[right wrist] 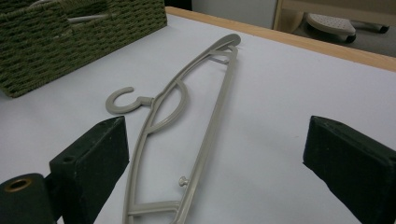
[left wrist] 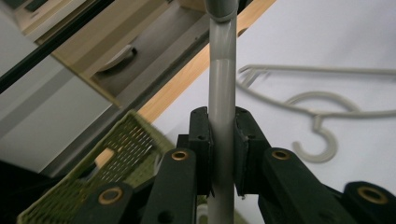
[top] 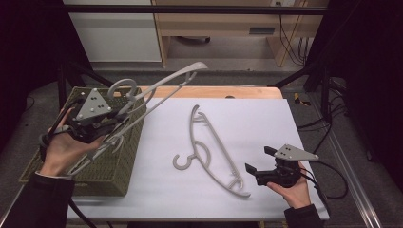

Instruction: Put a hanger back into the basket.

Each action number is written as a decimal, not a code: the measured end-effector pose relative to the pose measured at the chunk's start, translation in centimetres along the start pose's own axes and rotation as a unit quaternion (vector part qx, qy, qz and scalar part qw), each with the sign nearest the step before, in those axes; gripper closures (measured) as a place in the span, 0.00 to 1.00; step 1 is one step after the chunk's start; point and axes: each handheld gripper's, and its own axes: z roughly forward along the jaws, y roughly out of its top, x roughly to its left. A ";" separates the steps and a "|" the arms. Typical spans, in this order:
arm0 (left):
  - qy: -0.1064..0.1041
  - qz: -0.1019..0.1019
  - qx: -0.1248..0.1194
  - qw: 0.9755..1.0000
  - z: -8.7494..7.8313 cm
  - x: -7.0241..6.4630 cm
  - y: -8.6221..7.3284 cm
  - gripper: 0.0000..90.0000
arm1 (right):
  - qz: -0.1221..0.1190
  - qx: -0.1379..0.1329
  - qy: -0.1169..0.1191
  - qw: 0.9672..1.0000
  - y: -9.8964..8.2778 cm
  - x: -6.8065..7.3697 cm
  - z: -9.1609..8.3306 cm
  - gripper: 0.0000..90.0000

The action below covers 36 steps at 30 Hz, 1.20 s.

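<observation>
our left gripper clamps a grey hanger above the woven basket at nine o'clock. our right gripper gapes wide at four o'clock beside the flat hanger mid-table. it looks light, stiff, slick; we'd pinch its straight bar.

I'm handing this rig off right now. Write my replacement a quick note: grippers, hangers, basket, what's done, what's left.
Left gripper: shut on the raised hanger, held tilted over the green basket at the table's left.
Right gripper: open, empty, beside the flat hanger.
Flat hanger lies on the white table, hook toward the basket.
Done: one hanger gripped and lifted.
Left, probably: settle the raised hanger, then handle the flat one.
</observation>
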 end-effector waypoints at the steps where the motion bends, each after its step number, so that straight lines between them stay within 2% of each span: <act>1: 0.004 -0.003 0.005 1.000 0.0 0.4 -0.4 0.88 | 0.000 0.000 0.000 1.000 0.0 0.0 0.0 0.08; 3: 0.014 -0.008 0.012 1.000 0.1 1.0 -1.4 0.88 | 0.000 0.001 0.001 1.000 0.0 0.0 0.0 0.08; 4: 0.024 -0.016 0.016 0.999 0.3 1.7 -2.3 0.88 | 0.002 -0.002 0.002 1.000 0.0 0.0 0.1 0.08; 6: 0.028 -0.018 0.020 0.999 0.4 2.0 -2.8 0.88 | 0.000 -0.001 0.001 1.000 0.0 0.0 0.1 0.08; 7: 0.039 -0.026 0.028 0.998 0.5 2.6 -3.7 0.88 | -0.001 0.000 0.001 1.000 0.0 0.0 0.1 0.08; 8: 0.039 -0.026 0.028 0.998 0.5 2.6 -3.7 0.88 | -0.002 0.001 0.001 1.000 0.0 0.0 0.1 0.08; 9: 0.053 -0.024 0.031 0.998 0.6 3.2 -4.5 0.88 | -0.001 0.002 0.000 1.000 0.0 0.0 0.1 0.08; 11: 0.059 -0.025 0.035 0.997 0.7 3.5 -5.1 0.88 | -0.001 0.003 0.001 1.000 0.0 0.0 0.1 0.08; 14: 0.064 -0.034 0.044 0.996 0.7 4.2 -6.3 0.88 | -0.003 0.004 0.002 1.000 -0.1 0.1 0.2 0.08; 15: 0.067 -0.037 0.054 0.996 0.8 4.7 -7.2 0.88 | -0.003 0.004 0.001 1.000 -0.1 0.1 0.2 0.08; 16: 0.067 -0.037 0.054 0.996 0.8 4.7 -7.2 0.88 | -0.003 0.004 0.001 1.000 -0.1 0.1 0.2 0.08; 18: 0.075 -0.044 0.070 0.994 0.9 5.2 -8.6 0.88 | -0.002 0.004 0.002 1.000 -0.1 0.1 0.2 0.08; 19: 0.075 -0.044 0.070 0.994 0.9 5.2 -8.6 0.88 | -0.002 0.004 0.002 1.000 -0.1 0.1 0.2 0.08; 25: 0.089 -0.059 0.095 0.990 1.3 6.3 -11.0 0.88 | -0.004 0.003 0.002 1.000 -0.1 0.1 0.3 0.08; 31: 0.097 -0.069 0.111 0.987 1.5 6.9 -12.3 0.88 | -0.004 0.003 0.002 1.000 -0.1 0.1 0.3 0.08; 32: 0.100 -0.072 0.116 0.986 1.6 7.0 -12.8 0.88 | -0.003 0.003 0.003 1.000 -0.1 0.1 0.2 0.08; 36: 0.101 -0.076 0.124 0.984 1.8 7.1 -13.7 0.88 | -0.003 0.004 0.004 1.000 -0.1 0.1 0.3 0.08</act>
